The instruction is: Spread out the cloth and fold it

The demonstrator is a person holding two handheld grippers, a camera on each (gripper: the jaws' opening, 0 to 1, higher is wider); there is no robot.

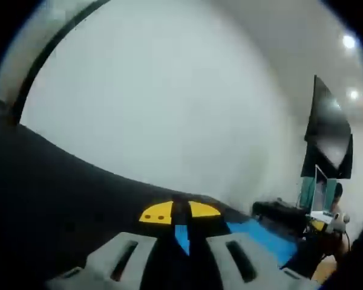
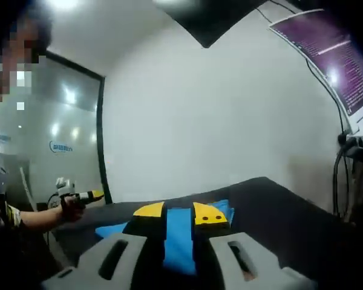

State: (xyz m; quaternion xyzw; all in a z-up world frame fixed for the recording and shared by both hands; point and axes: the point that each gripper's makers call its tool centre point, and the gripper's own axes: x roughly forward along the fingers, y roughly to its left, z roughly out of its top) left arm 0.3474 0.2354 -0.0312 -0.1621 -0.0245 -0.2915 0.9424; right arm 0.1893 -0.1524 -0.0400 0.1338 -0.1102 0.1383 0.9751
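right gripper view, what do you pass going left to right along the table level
person's hand holding the other gripper → blue cloth on the black table → hanging cables under the monitor

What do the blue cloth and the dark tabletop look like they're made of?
Cloth: thin, matte blue fabric, apparently, lying flat with soft edges.
Tabletop: black and matte, no gloss or grain; possibly a fabric cover or mat, but the blur leaves that open.

Both tongs (image 1: 180, 216) (image 2: 180, 214) nearly closed
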